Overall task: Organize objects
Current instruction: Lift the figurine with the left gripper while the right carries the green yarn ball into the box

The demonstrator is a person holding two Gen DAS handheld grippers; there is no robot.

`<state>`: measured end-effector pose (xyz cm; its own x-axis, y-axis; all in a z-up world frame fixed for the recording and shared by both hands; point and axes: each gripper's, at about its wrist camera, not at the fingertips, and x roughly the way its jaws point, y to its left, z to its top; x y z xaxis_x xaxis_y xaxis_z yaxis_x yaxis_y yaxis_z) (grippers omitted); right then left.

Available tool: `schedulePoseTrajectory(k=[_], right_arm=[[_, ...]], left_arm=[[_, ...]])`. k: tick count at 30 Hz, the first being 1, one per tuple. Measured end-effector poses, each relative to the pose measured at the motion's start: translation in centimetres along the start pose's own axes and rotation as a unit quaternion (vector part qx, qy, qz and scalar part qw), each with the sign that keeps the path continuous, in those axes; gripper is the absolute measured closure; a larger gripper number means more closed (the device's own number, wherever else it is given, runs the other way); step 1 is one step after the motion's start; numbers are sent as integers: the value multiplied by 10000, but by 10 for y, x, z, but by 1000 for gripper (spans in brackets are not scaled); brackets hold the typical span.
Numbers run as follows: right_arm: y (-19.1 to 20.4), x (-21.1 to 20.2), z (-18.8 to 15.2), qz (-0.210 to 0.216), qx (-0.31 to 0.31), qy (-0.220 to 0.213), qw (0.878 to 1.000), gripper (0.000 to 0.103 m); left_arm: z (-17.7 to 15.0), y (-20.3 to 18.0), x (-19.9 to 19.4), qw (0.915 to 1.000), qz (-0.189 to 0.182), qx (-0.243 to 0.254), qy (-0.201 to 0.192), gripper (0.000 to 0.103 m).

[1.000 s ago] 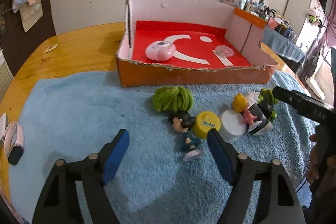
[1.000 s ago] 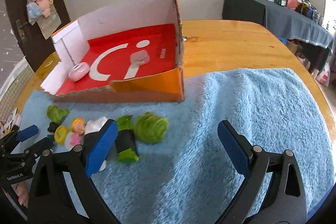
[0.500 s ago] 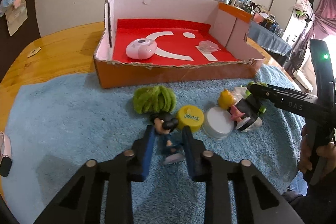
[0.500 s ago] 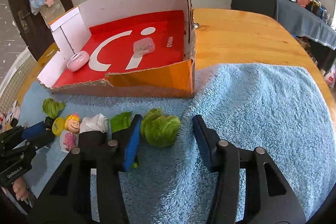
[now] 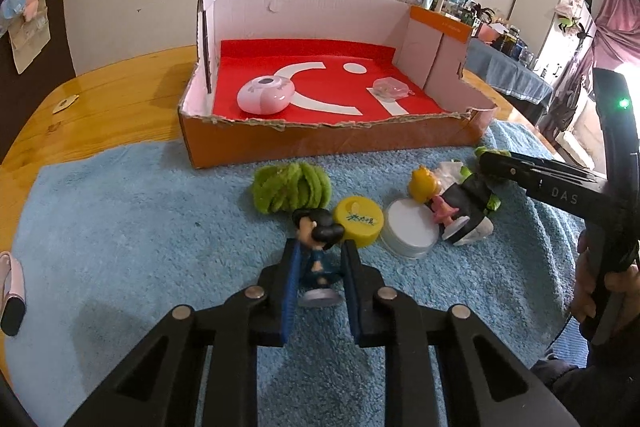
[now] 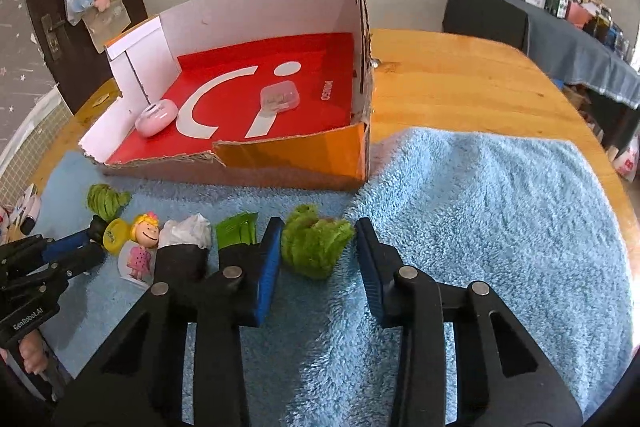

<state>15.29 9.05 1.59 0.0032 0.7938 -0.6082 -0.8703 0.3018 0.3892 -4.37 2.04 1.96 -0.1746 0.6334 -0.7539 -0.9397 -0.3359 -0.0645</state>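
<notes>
Left wrist: left gripper clamped on the figurine mid-towel, near the box. Right gripper closing around the pompom, pads not yet pressing. Best lifted straight up, clear of the cap.

Round wooden table, top lacquered. Directly on it: fluffy light-blue towel and open orange cardboard box with red floor, box front edge overlapping the towel.
</notes>
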Motion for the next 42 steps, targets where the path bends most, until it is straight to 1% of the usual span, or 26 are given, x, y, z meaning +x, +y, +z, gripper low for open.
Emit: schedulePoseTrajectory(k=[18, 24, 32, 42], right_arm=[[9, -29, 7, -233, -237, -336, 9989, 73], [15, -45, 13, -183, -311, -493, 9981, 73], [36, -70, 24, -118, -597, -816, 9948, 73], [44, -72, 25, -92, -677, -791, 9945, 73]], left_arm=[[7, 4, -27, 9993, -24, 86, -352, 82], [14, 4, -42, 9983, -27, 138, -558, 82], [24, 7, -63, 9959, -12, 204, -881, 82], [29, 9, -72, 9947, -24, 220, -1003, 82]])
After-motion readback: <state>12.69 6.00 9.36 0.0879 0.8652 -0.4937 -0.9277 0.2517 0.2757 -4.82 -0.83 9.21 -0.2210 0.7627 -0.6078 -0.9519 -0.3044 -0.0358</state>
